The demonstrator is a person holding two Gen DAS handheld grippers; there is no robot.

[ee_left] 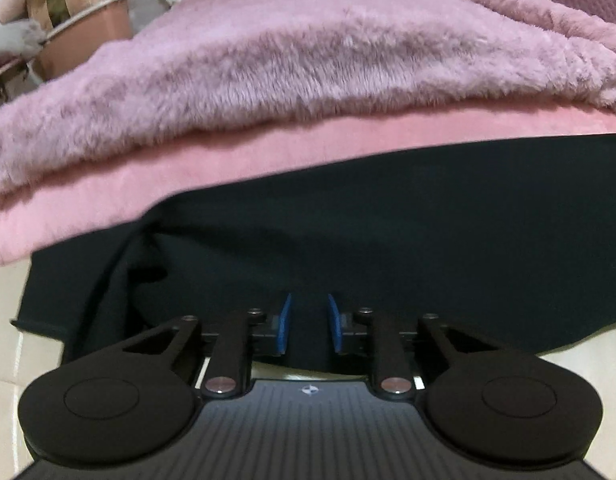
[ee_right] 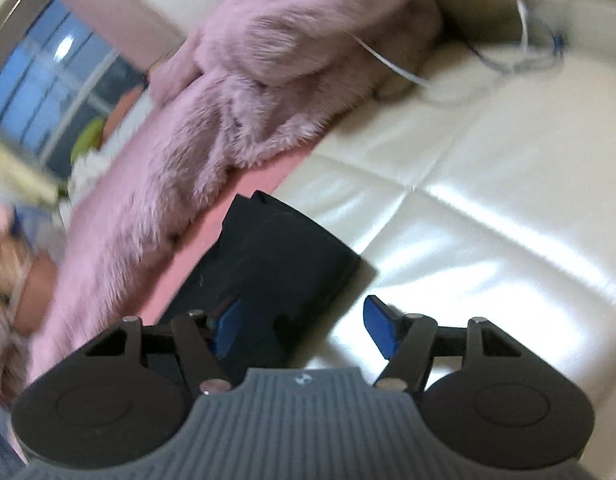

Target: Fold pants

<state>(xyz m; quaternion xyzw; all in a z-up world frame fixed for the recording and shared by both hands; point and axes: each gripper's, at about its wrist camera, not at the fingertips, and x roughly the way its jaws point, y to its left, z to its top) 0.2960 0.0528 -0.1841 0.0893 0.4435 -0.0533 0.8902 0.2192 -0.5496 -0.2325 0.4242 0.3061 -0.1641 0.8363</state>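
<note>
Nowhere do we read writing; folded black fabric pants (ee_left: 348, 220) lie mid-frame, left gripper (ee_left: 310, 324) and right gripper (ee_right: 304, 320) jaws apart, empty.

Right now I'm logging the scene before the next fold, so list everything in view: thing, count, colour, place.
pants: one, black, flat on the cream surface, far edge against the pink sheet
fluffy blanket: one, mauve pink, heaped beyond the pants
pink sheet: one, under the blanket
cream surface: one, glossy, quilted, beneath everything
cables: several, white and dark, far end of the surface
left gripper: blue pads narrowly apart, over the pants
right gripper: blue pads wide apart, at the pants' edge
</note>
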